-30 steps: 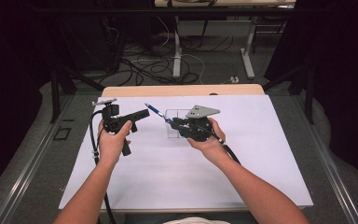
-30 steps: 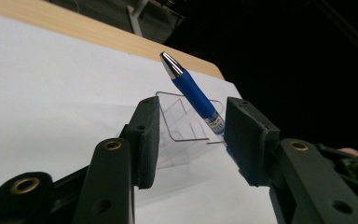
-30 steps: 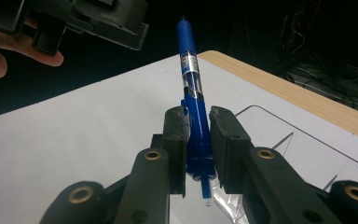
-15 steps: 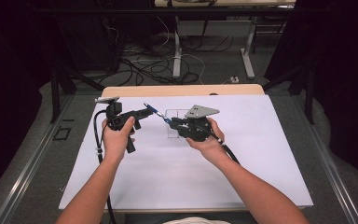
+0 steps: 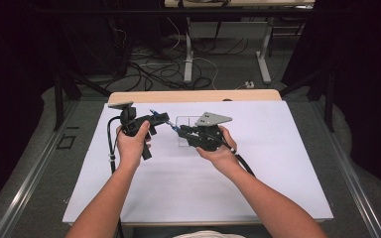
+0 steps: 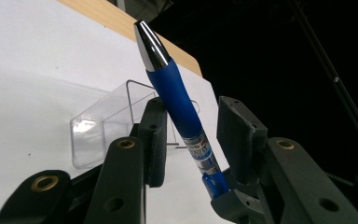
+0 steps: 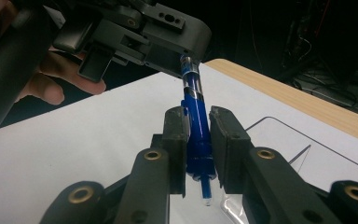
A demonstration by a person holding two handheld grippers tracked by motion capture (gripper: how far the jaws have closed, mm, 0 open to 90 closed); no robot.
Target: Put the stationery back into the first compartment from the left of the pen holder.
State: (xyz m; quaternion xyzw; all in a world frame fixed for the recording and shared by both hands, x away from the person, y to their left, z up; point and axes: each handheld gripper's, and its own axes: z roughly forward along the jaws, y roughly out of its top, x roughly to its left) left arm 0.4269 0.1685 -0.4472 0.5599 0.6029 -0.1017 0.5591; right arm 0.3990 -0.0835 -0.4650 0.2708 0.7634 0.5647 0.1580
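A blue pen (image 5: pixel 171 125) with a silver tip spans the gap between both grippers above the white table. My right gripper (image 5: pixel 181 131) is shut on its clip end; in the right gripper view the pads press the blue barrel (image 7: pixel 195 93). My left gripper (image 5: pixel 162 119) stands open around the pen's front half. In the left gripper view the pen (image 6: pixel 177 98) rises between the two pads with a gap on each side. A clear plastic holder (image 5: pixel 186 130) stands on the table under the grippers and also shows behind the jaws (image 6: pixel 107 126).
A white sheet (image 5: pixel 278 173) covers the table, with a wooden edge (image 5: pixel 193 96) at the far side. Beyond it are cables (image 5: pixel 144 74) and table legs on the floor. Metal rails run along both sides.
The left hand has shifted a little to the right, bringing its gripper closer to the right one. The pen stays between the two grippers.
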